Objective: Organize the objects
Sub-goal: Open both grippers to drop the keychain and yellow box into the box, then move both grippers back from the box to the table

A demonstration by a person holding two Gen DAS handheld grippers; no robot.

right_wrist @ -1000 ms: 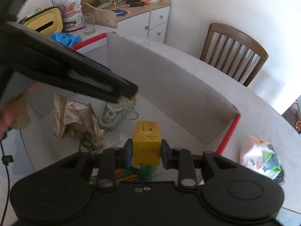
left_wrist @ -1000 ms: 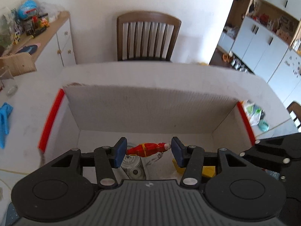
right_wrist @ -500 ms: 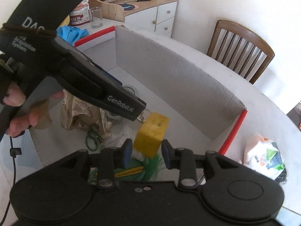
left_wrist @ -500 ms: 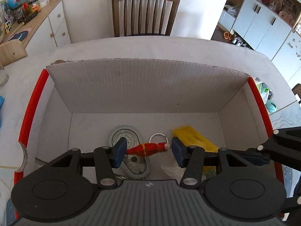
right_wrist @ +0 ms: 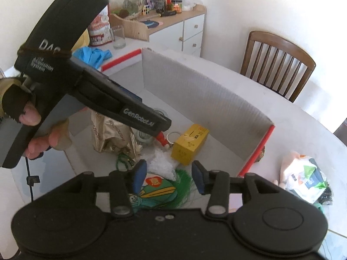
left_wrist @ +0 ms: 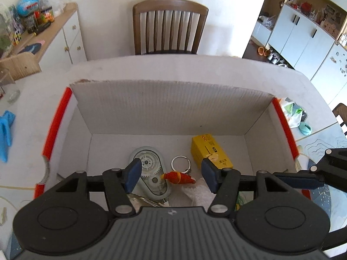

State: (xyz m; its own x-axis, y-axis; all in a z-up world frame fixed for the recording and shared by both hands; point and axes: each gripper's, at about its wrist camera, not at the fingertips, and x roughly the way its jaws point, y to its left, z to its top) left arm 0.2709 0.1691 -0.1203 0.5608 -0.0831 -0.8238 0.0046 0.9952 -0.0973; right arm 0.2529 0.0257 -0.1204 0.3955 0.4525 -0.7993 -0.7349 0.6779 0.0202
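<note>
Blue-padded jaws of the left gripper [left_wrist: 169,174] have just been opening; they stand apart, empty, above the red keychain figure [left_wrist: 179,177] lying loose on the floor of the cardboard box [left_wrist: 173,112]. Nearby, the right gripper [right_wrist: 168,175] has likewise just been spreading its jaws, holding nothing. Beyond it, the yellow carton [right_wrist: 189,144] rests on the box floor, just beside the keychain's ring [left_wrist: 181,163]. Farther off stands a wooden chair [left_wrist: 170,26].
</note>
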